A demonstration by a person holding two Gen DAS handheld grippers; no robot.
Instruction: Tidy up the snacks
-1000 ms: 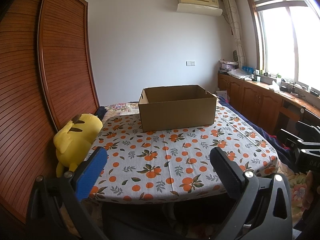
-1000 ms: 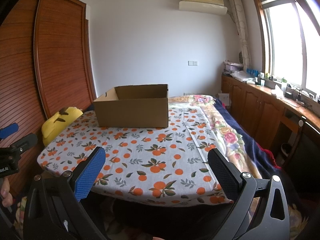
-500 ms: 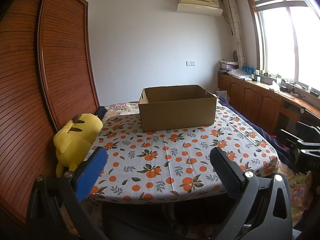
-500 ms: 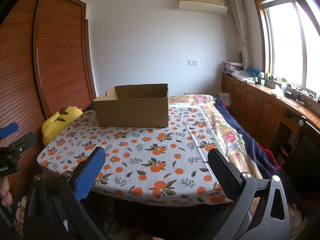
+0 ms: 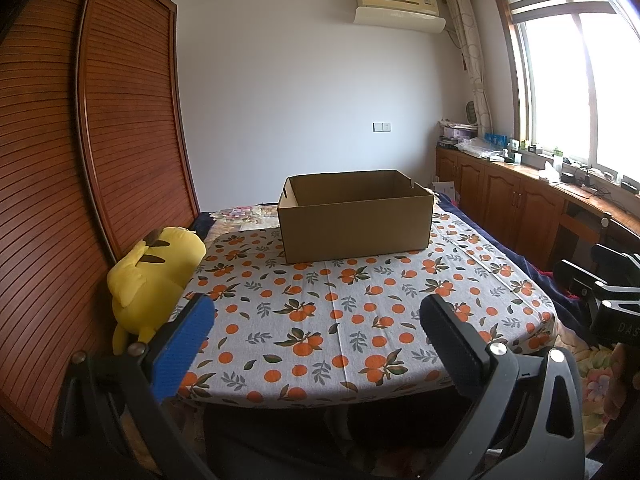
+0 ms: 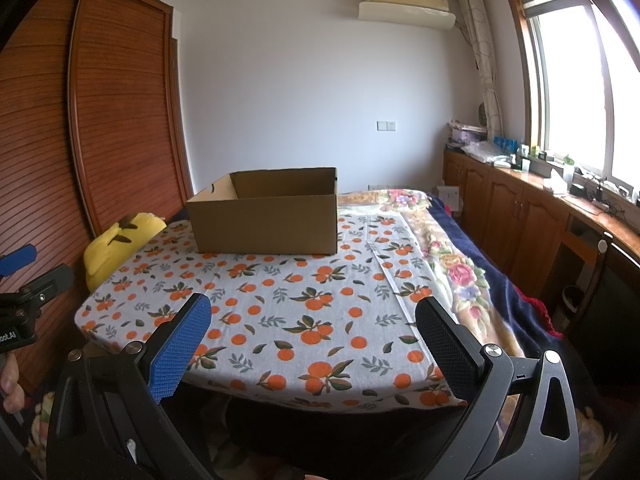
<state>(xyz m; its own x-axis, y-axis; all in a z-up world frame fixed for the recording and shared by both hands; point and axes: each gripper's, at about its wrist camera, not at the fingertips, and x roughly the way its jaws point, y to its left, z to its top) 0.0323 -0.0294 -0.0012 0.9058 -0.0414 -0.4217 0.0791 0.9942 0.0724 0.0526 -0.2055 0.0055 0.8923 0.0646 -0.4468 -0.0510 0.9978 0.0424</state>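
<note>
Change over the last second: none seen; both views match the earlier ones, box and grippers where they were.
Left gripper (image 5: 316, 320): jaws spread wide, nothing between them, held low at the near edge of the table.
Right gripper (image 6: 312, 320): likewise spread wide and holding nothing, level with its partner.
Cardboard box (image 5: 354, 216): open-topped, straight ahead of the left gripper and ahead-left of the right one, well beyond the fingertips, on the orange-print tablecloth (image 5: 320, 304).
Snacks: none visible; the box floor is hidden behind its near wall.
Plush toy (image 5: 156, 268): yellow, left of the left gripper.
Task meaning: the scene fits snacks already boxed, or snacks yet to arrive.
</note>
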